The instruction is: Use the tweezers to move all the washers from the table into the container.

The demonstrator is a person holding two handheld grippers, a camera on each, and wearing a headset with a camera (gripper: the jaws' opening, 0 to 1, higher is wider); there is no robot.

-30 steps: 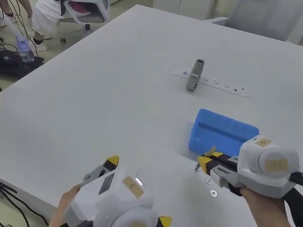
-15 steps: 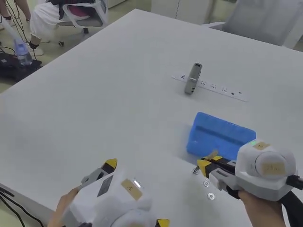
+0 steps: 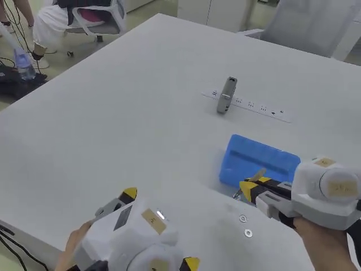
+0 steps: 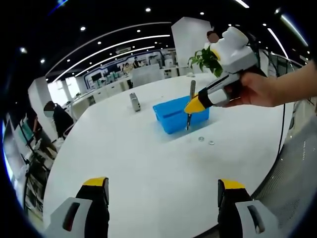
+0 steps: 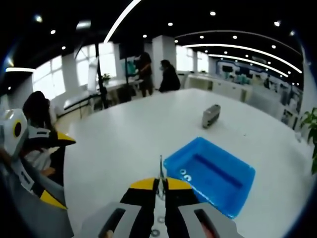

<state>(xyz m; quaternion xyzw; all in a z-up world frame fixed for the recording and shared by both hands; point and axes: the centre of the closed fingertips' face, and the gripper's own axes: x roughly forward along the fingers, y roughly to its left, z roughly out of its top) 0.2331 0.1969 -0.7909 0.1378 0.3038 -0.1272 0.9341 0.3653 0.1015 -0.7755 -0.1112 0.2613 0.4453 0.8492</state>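
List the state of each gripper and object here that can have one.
left gripper: open, holding nothing.
right gripper: shut on the tweezers.
tweezers: held, tips down beside the container; cannot tell whether they pinch anything.
container: upright, open top, loose washers inside.
table washers: two, flat on the table, outside the container.

**Around the white worktop**

A white power strip [image 3: 254, 105] lies flat on the worktop [image 3: 113, 124]. A grey block-shaped device [image 3: 227, 95] stands at the strip's left end, touching it. Well left of the strip, beyond the worktop's edge, an office chair [image 3: 96, 17] and a water bottle [image 3: 21, 62] stand on the floor.
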